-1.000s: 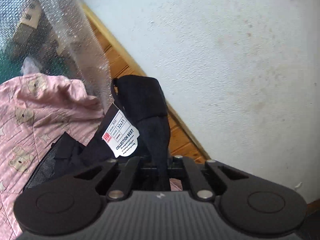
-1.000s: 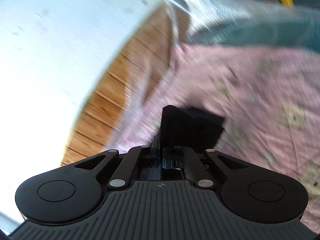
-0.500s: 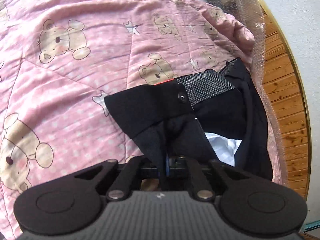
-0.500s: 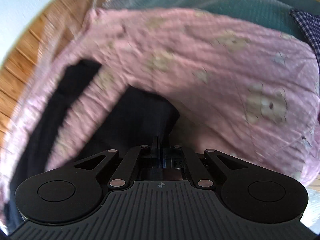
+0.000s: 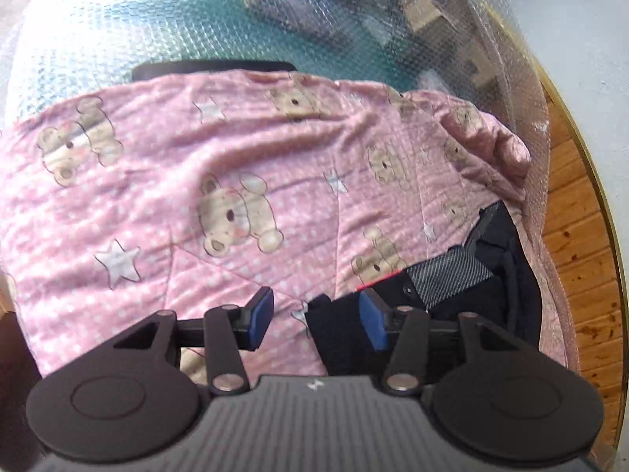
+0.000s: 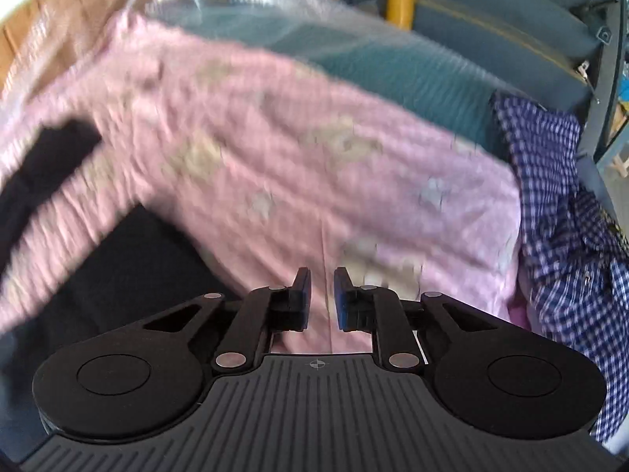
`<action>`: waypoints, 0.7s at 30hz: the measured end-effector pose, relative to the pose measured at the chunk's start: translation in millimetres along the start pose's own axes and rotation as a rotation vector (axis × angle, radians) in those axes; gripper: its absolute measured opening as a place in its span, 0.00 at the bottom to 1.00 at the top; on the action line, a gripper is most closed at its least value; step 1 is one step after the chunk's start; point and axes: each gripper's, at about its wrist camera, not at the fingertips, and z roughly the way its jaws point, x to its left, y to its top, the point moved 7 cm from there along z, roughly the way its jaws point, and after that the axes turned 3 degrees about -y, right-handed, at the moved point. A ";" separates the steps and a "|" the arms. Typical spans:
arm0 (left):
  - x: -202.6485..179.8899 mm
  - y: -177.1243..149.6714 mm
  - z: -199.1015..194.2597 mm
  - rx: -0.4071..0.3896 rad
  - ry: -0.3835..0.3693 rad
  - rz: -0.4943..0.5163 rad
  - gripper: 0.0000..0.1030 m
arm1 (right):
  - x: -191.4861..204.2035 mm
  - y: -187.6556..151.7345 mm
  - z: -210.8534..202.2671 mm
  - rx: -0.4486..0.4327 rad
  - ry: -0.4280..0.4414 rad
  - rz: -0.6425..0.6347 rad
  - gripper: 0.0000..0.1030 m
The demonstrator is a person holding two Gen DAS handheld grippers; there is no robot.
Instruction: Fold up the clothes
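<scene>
A black garment (image 5: 464, 306) with a mesh lining lies on the pink bear-print blanket (image 5: 196, 181) at the lower right of the left wrist view. My left gripper (image 5: 314, 316) is open and empty, its right finger over the garment's edge. In the blurred right wrist view the same black garment (image 6: 129, 267) lies at the left on the pink blanket (image 6: 314, 149). My right gripper (image 6: 321, 299) is open and empty above the blanket, to the right of the garment.
A blue checked shirt (image 6: 558, 212) is heaped at the blanket's right edge. Bubble wrap (image 5: 354, 27) covers a teal cushion behind the blanket. A wooden floor (image 5: 578, 244) and white wall lie beyond the right side. A dark flat object (image 5: 212, 69) peeks from under the blanket's far edge.
Both grippers held the black garment raised, lowered it onto the blanket, then opened and let it go. The right gripper has swung to the right of the garment.
</scene>
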 end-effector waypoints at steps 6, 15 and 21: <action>-41.2 -1.7 -10.9 0.006 -0.054 0.044 0.50 | 99.1 54.7 -17.5 -0.027 0.304 -0.054 0.51; -107.8 -92.6 -40.5 0.070 -0.133 0.052 0.51 | 326.3 126.7 45.0 -0.027 0.536 -0.438 0.90; -99.7 -133.5 -76.1 0.042 -0.111 -0.062 0.53 | 414.8 140.2 117.2 0.014 0.500 -0.653 0.90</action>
